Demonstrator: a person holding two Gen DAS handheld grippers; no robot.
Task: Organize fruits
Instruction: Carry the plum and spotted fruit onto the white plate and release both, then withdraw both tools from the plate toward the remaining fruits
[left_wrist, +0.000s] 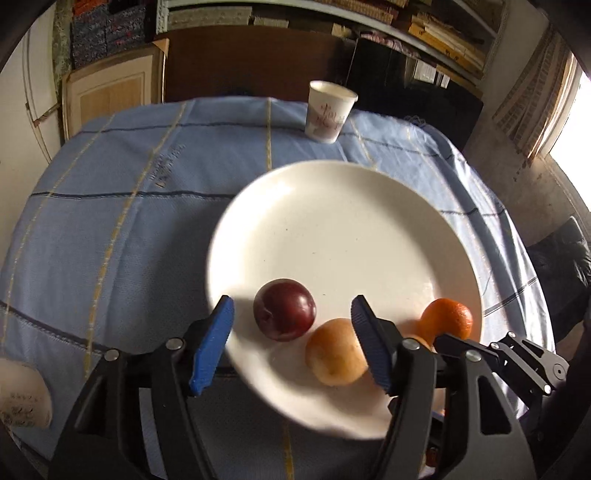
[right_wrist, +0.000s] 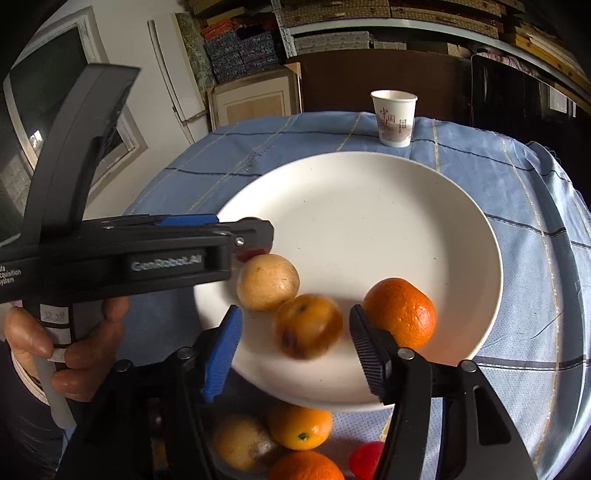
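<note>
A white plate (left_wrist: 332, 229) (right_wrist: 369, 206) lies on the blue checked tablecloth. On its near part lie a dark red plum (left_wrist: 285, 309), a tan round fruit (left_wrist: 334, 352) (right_wrist: 267, 282), an orange (left_wrist: 447, 318) (right_wrist: 400, 313) and a blurred brownish-orange fruit (right_wrist: 307, 325). My left gripper (left_wrist: 291, 343) is open, its blue fingers either side of the plum and the tan fruit. It also shows from the side in the right wrist view (right_wrist: 255, 236). My right gripper (right_wrist: 295, 343) is open around the blurred fruit, its fingers apart from it.
A paper cup (left_wrist: 330, 110) (right_wrist: 394, 118) stands at the table's far edge. Several more fruits (right_wrist: 299, 424) lie below the plate's near rim, beneath my right gripper. Shelves, boxes and a dark chair stand behind the table.
</note>
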